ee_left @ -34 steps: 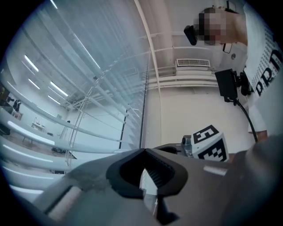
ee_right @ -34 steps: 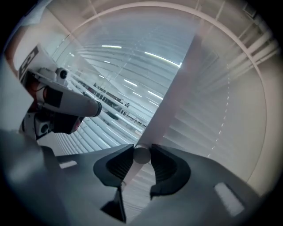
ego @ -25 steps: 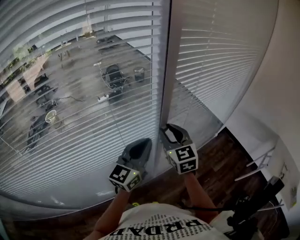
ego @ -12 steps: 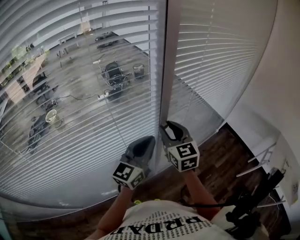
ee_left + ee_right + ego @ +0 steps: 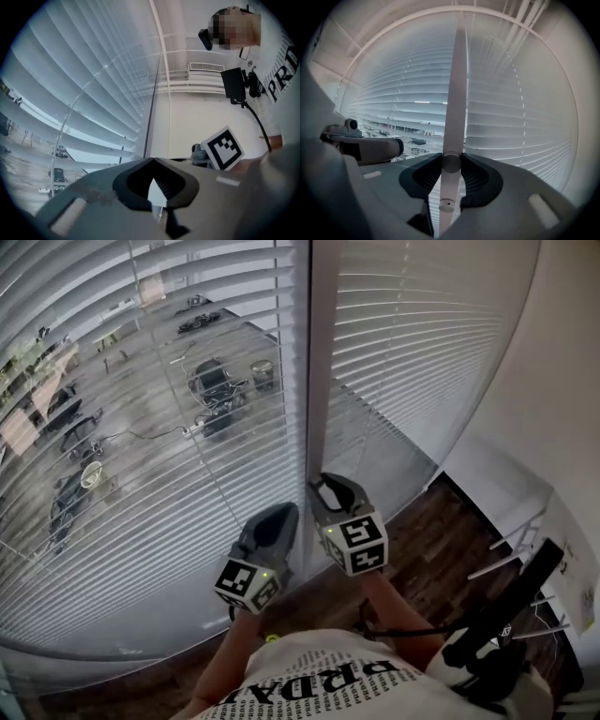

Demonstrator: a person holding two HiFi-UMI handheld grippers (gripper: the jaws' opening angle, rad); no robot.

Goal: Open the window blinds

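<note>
White slatted blinds hang over the window, with the left blind's slats tilted so the street shows through. A white wand hangs between the two blinds and shows in the head view as an upright white bar. My right gripper has the wand's lower end between its fingers, and its jaws are closing onto it, with both sides touching. My left gripper is just left of it, level with the right, shut with its tips meeting.
A thin clear rod hangs in front of the left blind. The second blind on the right is more closed. Dark wood floor, a white wall and a black stand lie to the right.
Both grippers stay at the same spot by the white wand. Only the head view has shifted a little.
</note>
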